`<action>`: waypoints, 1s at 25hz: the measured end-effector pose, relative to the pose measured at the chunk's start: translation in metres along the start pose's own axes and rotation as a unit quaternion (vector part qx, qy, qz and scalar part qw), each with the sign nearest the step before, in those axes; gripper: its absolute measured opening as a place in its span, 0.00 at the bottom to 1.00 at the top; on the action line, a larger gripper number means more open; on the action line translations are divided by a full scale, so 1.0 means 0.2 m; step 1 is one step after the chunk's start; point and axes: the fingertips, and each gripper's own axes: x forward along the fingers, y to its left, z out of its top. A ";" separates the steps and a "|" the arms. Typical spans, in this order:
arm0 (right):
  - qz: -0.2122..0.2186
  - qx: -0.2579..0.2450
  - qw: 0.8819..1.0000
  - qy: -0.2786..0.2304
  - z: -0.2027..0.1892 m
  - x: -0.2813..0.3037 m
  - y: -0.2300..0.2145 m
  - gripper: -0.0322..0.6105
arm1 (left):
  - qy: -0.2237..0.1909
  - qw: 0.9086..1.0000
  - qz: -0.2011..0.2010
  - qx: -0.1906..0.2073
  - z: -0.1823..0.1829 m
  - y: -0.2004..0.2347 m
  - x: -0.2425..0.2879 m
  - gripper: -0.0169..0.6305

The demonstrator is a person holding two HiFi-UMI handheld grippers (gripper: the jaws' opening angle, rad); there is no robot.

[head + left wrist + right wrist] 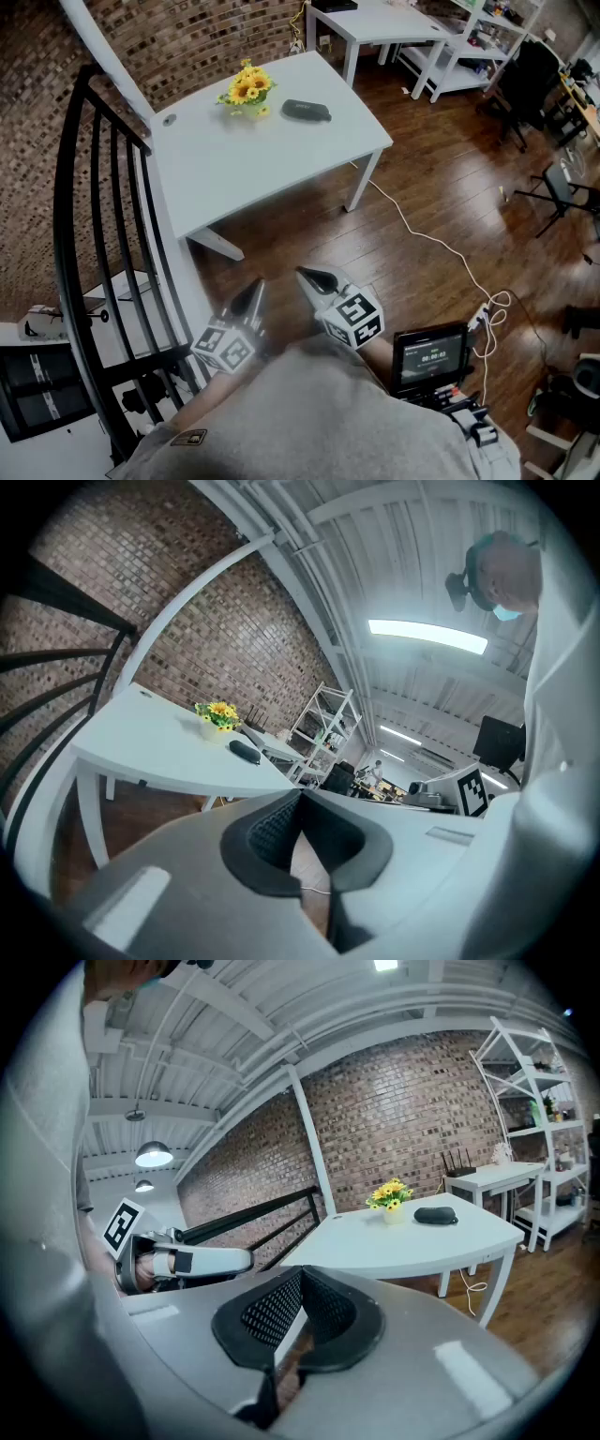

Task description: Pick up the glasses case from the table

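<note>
A dark oval glasses case [307, 111] lies on the white table [244, 159], just right of a small pot of yellow flowers [247, 91]. It also shows small and far off in the left gripper view as the case [245, 752] and in the right gripper view as the case [436, 1214]. Both grippers are held close to my body, well short of the table. My left gripper [251, 298] has its jaws together and holds nothing. My right gripper [317, 279] is also shut and empty.
A black stair railing [103, 234] runs along the table's left side. A white cable [441, 246] trails over the wooden floor to a power strip. A second white table [380, 21] and shelves stand behind. A small screen [429, 356] sits at my right.
</note>
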 end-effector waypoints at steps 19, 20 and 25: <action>0.021 0.002 1.000 0.020 0.37 0.39 -0.87 0.07 | 0.003 1.000 0.029 -0.008 0.31 0.24 0.92 0.03; 0.020 0.001 1.000 0.023 0.38 0.44 -0.90 0.07 | 0.003 1.000 0.028 -0.009 0.33 0.28 0.95 0.03; 0.010 -0.004 0.999 0.034 0.47 0.66 -1.03 0.07 | 0.004 1.000 0.022 -0.012 0.46 0.49 1.12 0.03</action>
